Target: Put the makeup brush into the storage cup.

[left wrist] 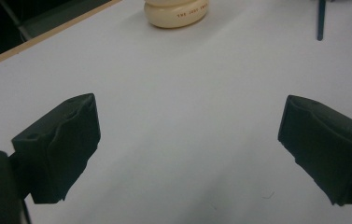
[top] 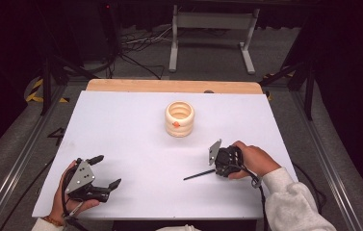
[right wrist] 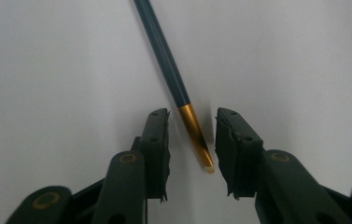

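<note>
White table [top: 121, 125]: cream holder [top: 179, 118], dark brush [top: 199, 174].

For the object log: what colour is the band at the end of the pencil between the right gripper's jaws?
Gold or brass on the dark teal pencil, with a pale tip; clearest in the right gripper view.

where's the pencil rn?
The pencil lies flat on the white table, right of centre in the high view, nearer the person than the cream cup. Its gold end sits between the right gripper jaws, untouched.
</note>
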